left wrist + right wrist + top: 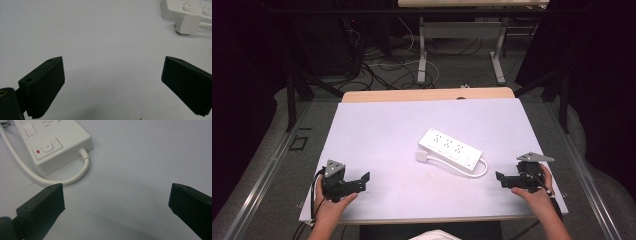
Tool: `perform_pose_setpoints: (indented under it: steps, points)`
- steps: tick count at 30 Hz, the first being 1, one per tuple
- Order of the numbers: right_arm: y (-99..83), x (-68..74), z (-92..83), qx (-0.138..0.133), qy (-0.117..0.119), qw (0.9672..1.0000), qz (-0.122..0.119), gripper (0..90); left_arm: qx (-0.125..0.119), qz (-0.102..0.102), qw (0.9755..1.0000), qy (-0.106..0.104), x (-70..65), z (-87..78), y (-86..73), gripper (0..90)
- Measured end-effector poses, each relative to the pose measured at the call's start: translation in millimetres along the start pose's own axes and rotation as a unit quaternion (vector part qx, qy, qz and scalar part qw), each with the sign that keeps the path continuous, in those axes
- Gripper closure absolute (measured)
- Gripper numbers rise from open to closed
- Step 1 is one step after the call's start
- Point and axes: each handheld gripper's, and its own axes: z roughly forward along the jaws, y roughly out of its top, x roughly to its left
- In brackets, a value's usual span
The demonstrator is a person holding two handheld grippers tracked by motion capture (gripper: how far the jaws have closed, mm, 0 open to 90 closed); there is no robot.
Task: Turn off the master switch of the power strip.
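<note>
A white power strip (451, 149) lies flat on the white table (372, 125), right of centre. Its cable (484, 167) loops back along its near side and ends in a white plug (421, 156) on the table. My left gripper (362, 180) rests near the front left, jaws open and pointing right, with nothing between them. In the left gripper view the plug (188, 23) and strip (190, 7) lie far beyond the left gripper (113, 61). My right gripper (503, 178), at the front right, is open and empty. Its view puts the right gripper (117, 187) just short of the cable (50, 178) and the strip's switch end (47, 146).
The table's far wooden edge (427, 94) shows past the white surface. Beyond it, loose cables (387, 67) lie on the floor around another table's legs (422, 55). Black frame posts (290, 97) stand at both sides. Bare white surface lies between the two grippers.
</note>
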Motion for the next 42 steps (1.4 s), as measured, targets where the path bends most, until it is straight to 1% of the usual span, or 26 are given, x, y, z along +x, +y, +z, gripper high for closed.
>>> perform_pose_setpoints:
  steps: [2,3,4,7,9,12,13,14,15,20,23,26,28,33,34,35,39,41,42]
  points:
    - [-3.1,-2.0,-0.2,-0.005,-0.002,1.0,0.002,0.1,0.0,-0.002,1.0,0.002,0.6,0.2,-0.1,4.9]
    - [-4.0,-2.5,0.2,-0.006,-0.002,0.9999,0.008,0.1,-0.001,-0.002,1.0,0.002,0.9,0.2,0.0,4.9]
    - [-4.5,-4.1,0.6,-0.009,-0.003,0.9999,0.006,0.1,0.001,-0.003,1.0,0.002,1.1,0.1,0.1,4.9]
    - [-5.4,-6.7,0.7,-0.018,-0.004,0.9998,0.013,0.4,0.0,-0.001,1.0,0.004,1.5,1.3,-0.4,4.9]
    - [-6.5,-7.7,0.3,-0.024,-0.006,0.9996,0.012,0.4,0.005,-0.001,1.0,0.004,1.1,2.2,-0.7,4.9]
    - [-8.5,-9.0,0.4,-0.027,-0.008,0.9995,0.014,0.4,0.008,0.004,1.0,0.002,0.0,2.8,-0.3,4.9]
    - [-8.9,-8.8,0.7,-0.027,-0.011,0.9994,0.019,0.4,0.006,0.005,1.0,0.001,-0.4,3.2,-0.6,4.9]
    - [-9.5,-10.0,1.1,-0.027,-0.012,0.9994,0.019,0.5,0.007,0.006,1.0,0.0,-0.8,3.3,-0.9,4.9]
    - [-10.0,-10.0,1.4,-0.026,-0.009,0.9993,0.026,0.6,0.01,0.007,0.9999,-0.001,-0.8,3.1,-1.1,4.9]
    - [-11.5,-10.4,4.5,-0.025,-0.01,0.9992,0.028,0.9,0.009,0.006,0.9999,-0.003,-0.7,3.1,-1.1,4.9]
    - [-12.0,-10.5,6.6,-0.023,-0.014,0.9994,0.024,0.9,0.007,0.005,1.0,-0.002,-0.3,3.4,-0.8,4.9]
    - [-12.9,-9.5,8.1,-0.02,-0.012,0.9994,0.025,1.1,0.009,0.005,0.9999,-0.001,-0.6,3.7,-0.5,4.9]
    - [-13.3,-9.6,9.0,-0.021,-0.012,0.9995,0.019,1.1,0.01,0.005,0.9999,-0.001,-0.9,3.7,-0.5,4.9]
    - [-14.1,-8.2,10.1,-0.019,-0.013,0.9994,0.027,1.2,0.007,0.004,1.0,-0.001,-0.8,3.8,-0.2,4.9]
    - [-14.4,-8.9,10.2,-0.018,-0.011,0.9996,0.02,1.2,0.007,0.003,1.0,-0.001,-0.5,3.9,-0.1,4.9]
    - [-14.4,-9.0,10.4,-0.017,-0.011,0.9996,0.02,1.2,0.007,0.004,1.0,-0.001,-0.3,4.0,0.1,4.9]
    - [-14.0,-8.2,10.2,-0.019,-0.013,0.9994,0.025,1.3,0.006,0.005,1.0,-0.002,-0.2,4.3,0.5,4.9]
    - [-14.2,-8.5,10.3,-0.02,-0.015,0.9994,0.026,1.3,0.006,0.002,1.0,-0.002,-0.8,4.7,0.6,4.9]
    - [-14.5,-9.4,10.0,-0.019,-0.013,0.9995,0.022,1.3,0.007,0.002,1.0,-0.002,-0.8,5.1,0.8,4.9]
